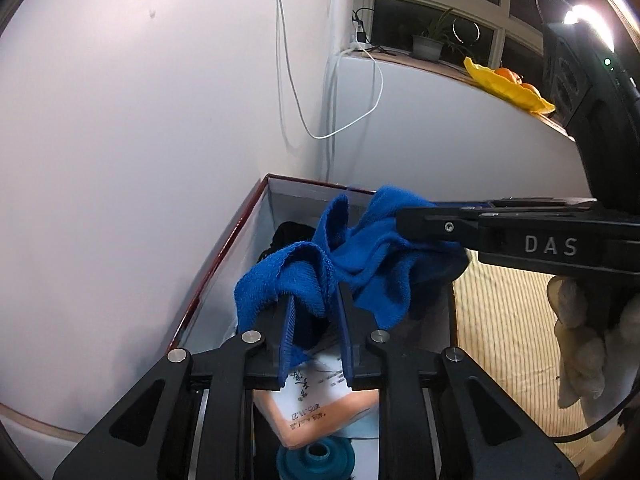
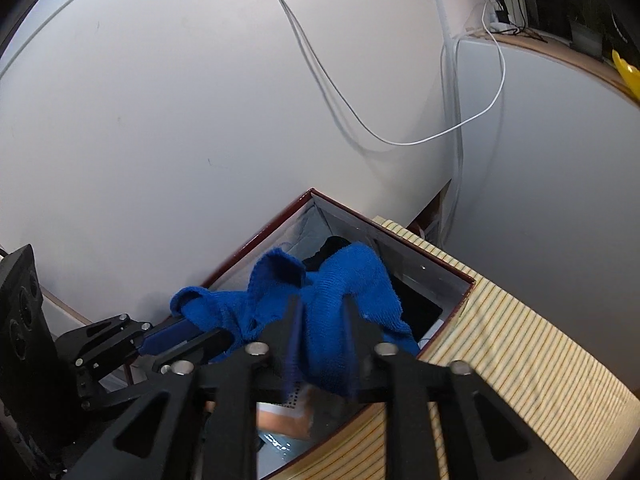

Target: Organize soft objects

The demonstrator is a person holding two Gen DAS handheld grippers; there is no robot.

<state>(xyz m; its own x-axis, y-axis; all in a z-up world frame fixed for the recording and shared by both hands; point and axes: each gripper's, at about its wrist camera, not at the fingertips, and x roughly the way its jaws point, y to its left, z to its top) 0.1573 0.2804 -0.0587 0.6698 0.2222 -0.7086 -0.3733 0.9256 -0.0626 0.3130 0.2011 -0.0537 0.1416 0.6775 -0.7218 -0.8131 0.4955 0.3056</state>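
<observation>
Both grippers had the towel (image 1: 360, 256); left gripper (image 1: 316, 304) clamped one bunched edge, right gripper (image 2: 322, 320) pinched the other; the cloth hung stretched between them, right above the open box (image 1: 224, 264).

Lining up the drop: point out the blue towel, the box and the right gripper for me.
blue towel (image 1: 360, 248), left wrist view, on the bunched middle fold.
box (image 2: 260, 236), right wrist view, on its dark red left rim.
right gripper (image 1: 416, 224), left wrist view, at the fingertips clamped on the towel.
</observation>
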